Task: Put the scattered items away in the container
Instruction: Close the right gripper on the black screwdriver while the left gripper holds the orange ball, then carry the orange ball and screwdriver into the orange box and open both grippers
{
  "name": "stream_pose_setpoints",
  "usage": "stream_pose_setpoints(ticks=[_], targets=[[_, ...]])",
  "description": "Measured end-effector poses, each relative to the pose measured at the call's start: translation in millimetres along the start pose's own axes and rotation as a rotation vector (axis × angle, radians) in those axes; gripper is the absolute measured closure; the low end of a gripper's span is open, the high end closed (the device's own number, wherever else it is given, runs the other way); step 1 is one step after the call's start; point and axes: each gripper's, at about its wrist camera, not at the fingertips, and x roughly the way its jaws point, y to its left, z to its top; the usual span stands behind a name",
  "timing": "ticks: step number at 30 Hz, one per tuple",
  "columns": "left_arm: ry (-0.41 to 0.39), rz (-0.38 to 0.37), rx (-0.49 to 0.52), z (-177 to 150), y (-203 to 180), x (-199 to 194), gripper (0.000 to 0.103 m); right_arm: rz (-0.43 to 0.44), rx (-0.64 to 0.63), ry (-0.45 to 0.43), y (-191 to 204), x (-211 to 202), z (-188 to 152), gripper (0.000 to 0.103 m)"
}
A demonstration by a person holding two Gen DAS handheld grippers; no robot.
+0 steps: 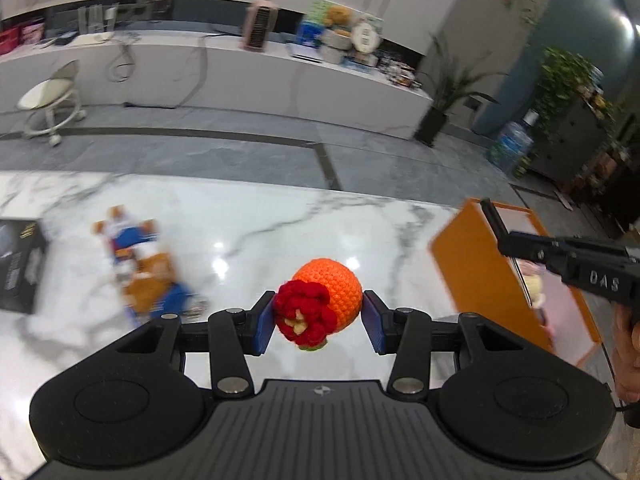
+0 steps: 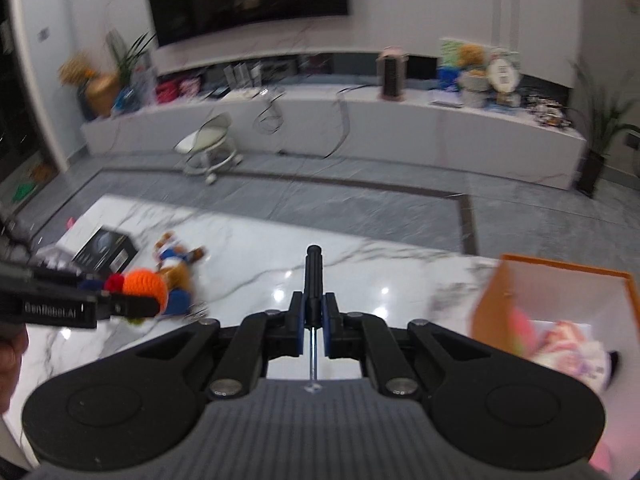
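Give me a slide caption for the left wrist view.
Left gripper holds a crocheted orange ball over the marble table, orange box to the right.

Bright glare spots, motion blur, fisheye-warped edges

Two wrist fisheyes angled down over marble table (image 1: 280, 216), sharing orange box (image 2: 496, 300), close range.

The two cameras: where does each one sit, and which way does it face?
Left wrist: on the left gripper, facing the marble table; it holds a crochet ball; a hand shows.
Right wrist: on the right gripper, facing the table; it holds a screwdriver.
Both show the orange box, stuffed toy and black box.
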Motion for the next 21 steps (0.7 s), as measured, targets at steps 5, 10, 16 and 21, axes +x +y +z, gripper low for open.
stream_pose_setpoints(ticks=[5, 10, 16, 21], targets=[[0.006, -0.058, 0.1, 12.0, -75.1, 17.5, 0.05, -0.074, 0.085, -0.046, -52.8, -29.7, -3.5, 0.094], [0.004, -0.123, 0.2, 24.3, -150.5, 35.7, 0.05, -0.147, 0.139, -0.044, -93.3, -44.9, -16.9, 0.094], [0.011, -0.177, 0.271, 24.6, -213.6, 60.6, 0.05, -0.201, 0.18, -0.038, -132.4, -59.4, -33.4, 0.094], [0.032, -0.208, 0.296, 20.7, -245.6, 83.0, 0.05, -0.236, 0.211, -0.027, -159.6, -67.0, -47.3, 0.094]])
